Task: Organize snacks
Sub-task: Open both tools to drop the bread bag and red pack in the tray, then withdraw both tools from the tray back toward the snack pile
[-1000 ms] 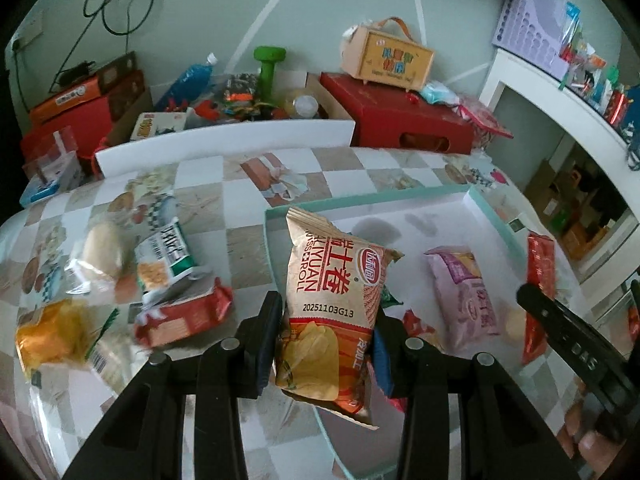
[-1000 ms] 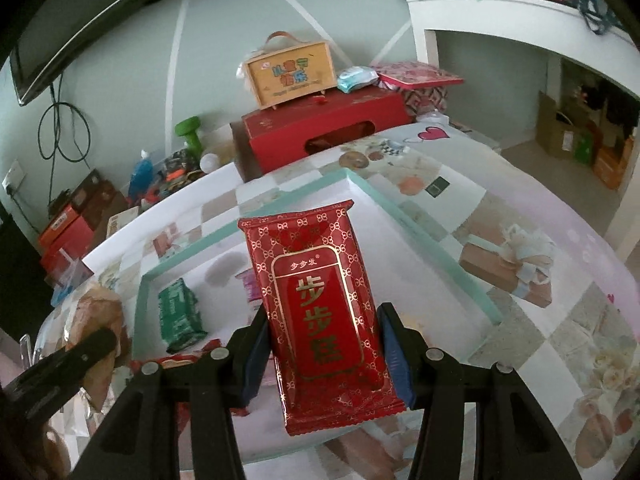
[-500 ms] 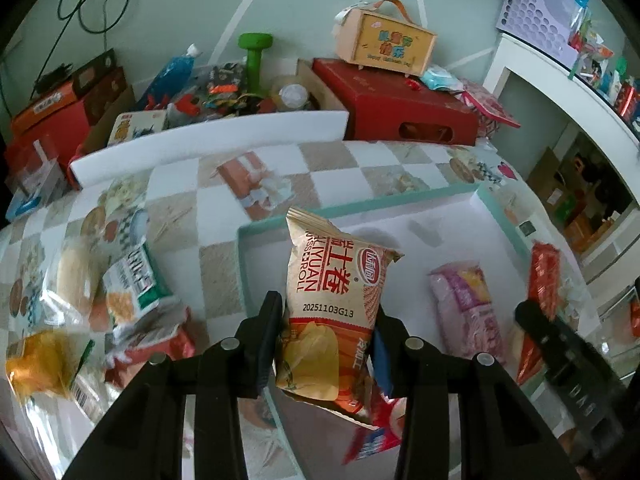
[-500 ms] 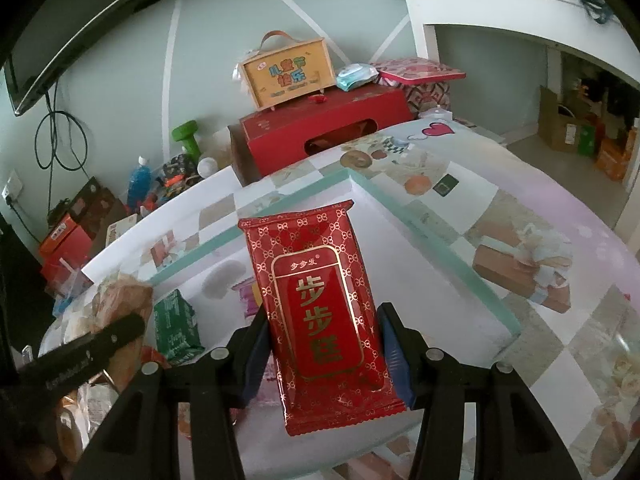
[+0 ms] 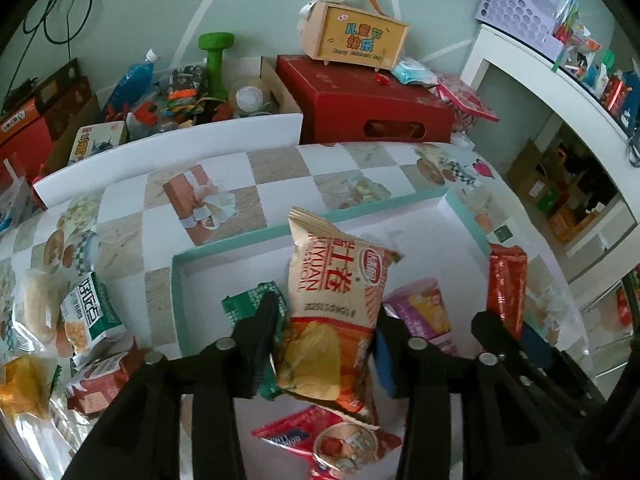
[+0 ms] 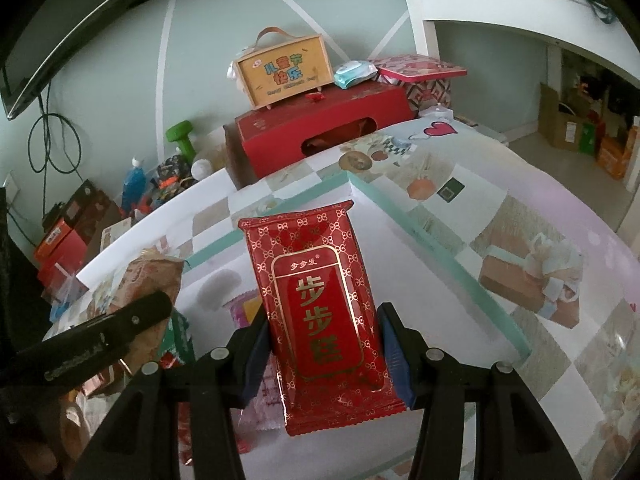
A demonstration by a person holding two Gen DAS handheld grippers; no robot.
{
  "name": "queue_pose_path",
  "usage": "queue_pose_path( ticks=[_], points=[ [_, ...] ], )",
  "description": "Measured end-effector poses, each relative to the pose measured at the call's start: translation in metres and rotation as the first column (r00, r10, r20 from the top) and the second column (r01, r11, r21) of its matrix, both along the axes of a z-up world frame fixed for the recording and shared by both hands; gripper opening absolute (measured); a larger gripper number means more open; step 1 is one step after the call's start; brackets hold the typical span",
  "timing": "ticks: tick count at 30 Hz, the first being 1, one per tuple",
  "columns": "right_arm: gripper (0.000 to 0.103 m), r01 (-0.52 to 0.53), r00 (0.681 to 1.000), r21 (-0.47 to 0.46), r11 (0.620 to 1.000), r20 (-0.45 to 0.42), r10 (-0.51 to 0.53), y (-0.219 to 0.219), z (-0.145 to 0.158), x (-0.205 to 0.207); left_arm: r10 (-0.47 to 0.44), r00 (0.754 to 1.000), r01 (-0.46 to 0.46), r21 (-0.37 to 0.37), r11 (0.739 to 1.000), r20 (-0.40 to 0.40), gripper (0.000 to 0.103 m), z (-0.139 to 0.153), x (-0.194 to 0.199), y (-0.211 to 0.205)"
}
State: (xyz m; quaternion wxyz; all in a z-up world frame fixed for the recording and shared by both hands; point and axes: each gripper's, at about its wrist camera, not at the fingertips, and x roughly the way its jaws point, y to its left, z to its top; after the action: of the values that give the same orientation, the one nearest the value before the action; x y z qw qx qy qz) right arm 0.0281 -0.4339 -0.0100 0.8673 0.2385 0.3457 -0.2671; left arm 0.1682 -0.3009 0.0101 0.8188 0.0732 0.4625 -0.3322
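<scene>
the left gripper point(image 5: 326, 332) has its jaws opening around a tan and orange chip bag point(image 5: 334, 312), standing upright between them over the white tray point(image 5: 240, 242). the right gripper point(image 6: 324, 350) is clenched on a red packet point(image 6: 320, 320) above the same tray. green, pink and red packets lie in the tray, more snacks on the table point(image 5: 120, 216) left.

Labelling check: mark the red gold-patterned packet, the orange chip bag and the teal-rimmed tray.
red gold-patterned packet point(image 6: 316, 312): right wrist view, centre of its front label.
orange chip bag point(image 5: 336, 300): left wrist view, middle of its printed face.
teal-rimmed tray point(image 5: 240, 240): left wrist view, far rim.
</scene>
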Motion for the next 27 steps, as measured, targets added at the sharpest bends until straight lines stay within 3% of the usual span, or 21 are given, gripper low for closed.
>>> queue_pose_path(
  ticks=[10,12,16,18,22,24,27],
  points=[
    [0.057,-0.005,1.0,-0.023,1.0,-0.031,0.004,0.001,-0.003,0.005,0.054,0.998,-0.054,-0.012,0.998,0.034,0.068,0.016,-0.001,0.02],
    [0.068,-0.001,0.999,-0.028,1.0,-0.04,0.0,0.002,-0.003,0.005,0.085,0.996,-0.085,-0.004,0.996,0.041,0.076,0.016,0.001,0.028],
    [0.073,-0.014,0.997,-0.021,1.0,-0.078,0.012,0.004,-0.006,0.01,0.149,0.987,-0.151,0.02,0.988,0.058,0.086,0.012,0.006,0.045],
    [0.084,-0.02,0.995,-0.033,0.999,-0.103,0.017,0.008,-0.007,0.013,0.18,0.981,-0.182,0.02,0.983,0.066,0.095,0.01,0.007,0.054],
    [0.092,-0.036,0.992,-0.057,0.998,-0.12,0.029,0.016,-0.005,0.018,0.234,0.969,-0.237,0.036,0.971,0.086,0.097,0.008,0.007,0.071],
    [0.103,-0.04,0.993,-0.075,0.996,-0.117,0.031,0.02,-0.002,0.019,0.254,0.962,-0.259,0.045,0.965,0.097,0.103,0.007,0.006,0.078],
    [0.103,-0.05,0.994,-0.107,0.993,-0.104,0.039,0.026,0.003,0.021,0.277,0.955,-0.282,0.041,0.958,0.105,0.103,0.008,0.004,0.09]
  ],
)
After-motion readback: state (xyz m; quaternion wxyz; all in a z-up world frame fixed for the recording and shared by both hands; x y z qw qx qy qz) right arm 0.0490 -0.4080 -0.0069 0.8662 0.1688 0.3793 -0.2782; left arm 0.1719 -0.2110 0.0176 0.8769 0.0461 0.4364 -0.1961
